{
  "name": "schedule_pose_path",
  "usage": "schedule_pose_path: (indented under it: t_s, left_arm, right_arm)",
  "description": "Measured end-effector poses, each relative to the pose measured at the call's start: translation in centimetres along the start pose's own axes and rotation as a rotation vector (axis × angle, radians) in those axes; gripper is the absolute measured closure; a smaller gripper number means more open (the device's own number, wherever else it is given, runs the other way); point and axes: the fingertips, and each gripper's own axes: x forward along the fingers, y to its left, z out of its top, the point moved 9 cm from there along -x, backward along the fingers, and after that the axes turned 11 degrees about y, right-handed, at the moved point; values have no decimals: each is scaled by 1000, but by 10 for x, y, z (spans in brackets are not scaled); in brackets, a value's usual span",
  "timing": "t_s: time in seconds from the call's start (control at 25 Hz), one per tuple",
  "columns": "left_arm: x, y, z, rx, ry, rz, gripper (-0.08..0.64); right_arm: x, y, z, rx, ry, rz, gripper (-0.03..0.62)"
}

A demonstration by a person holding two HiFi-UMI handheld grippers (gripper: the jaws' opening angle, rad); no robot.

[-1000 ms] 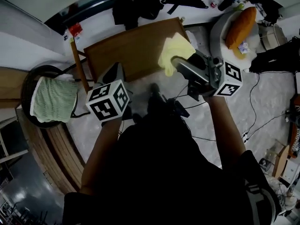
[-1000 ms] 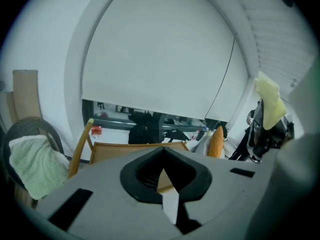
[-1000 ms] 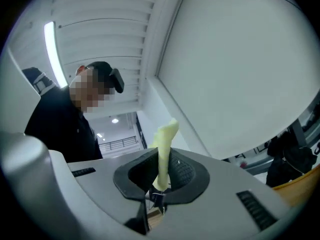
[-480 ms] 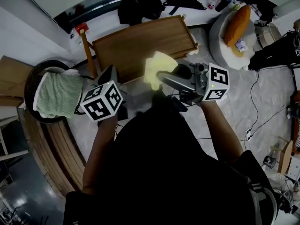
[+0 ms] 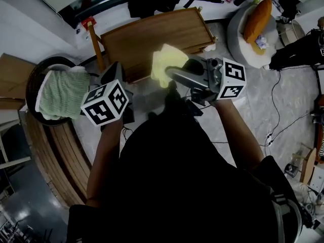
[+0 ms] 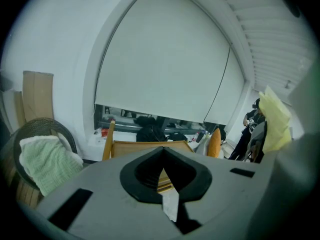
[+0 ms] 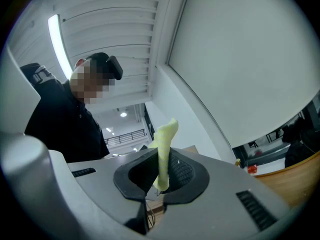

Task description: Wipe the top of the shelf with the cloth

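Head view: the right claw [image 5: 174,74] is clenched on the yellow cloth [image 5: 163,65]. The cloth bunches just ahead of its tips, over the near edge of the wooden shelf [image 5: 152,37]. The left claw [image 5: 115,71] sits off to that claw's left, with a green towel [image 5: 63,96] further left again.

Left gripper view: jaws pressed together on nothing, shelf straight ahead, cloth off to the right.

Right gripper view: the cloth stands pinched upright between the jaws.

Crumpled yellow cloth [image 5: 164,67] above wooden shelf [image 5: 152,37] near edge.
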Motion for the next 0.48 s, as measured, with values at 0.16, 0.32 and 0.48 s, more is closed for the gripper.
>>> schedule_pose_path:
  t_s: [0.16,0.32,0.48]
  left_arm:
    - [-3,0,-8,7,7,-2,549]
    - [-6,6,-13,3,14,3,549]
    - [-14,13,-18,1,15,5,549]
  right_arm:
    - [3,3,-2,5,5,11,552]
    - [4,3,1,7,-3,16,552]
    - [7,8,2,6,-7,11,552]
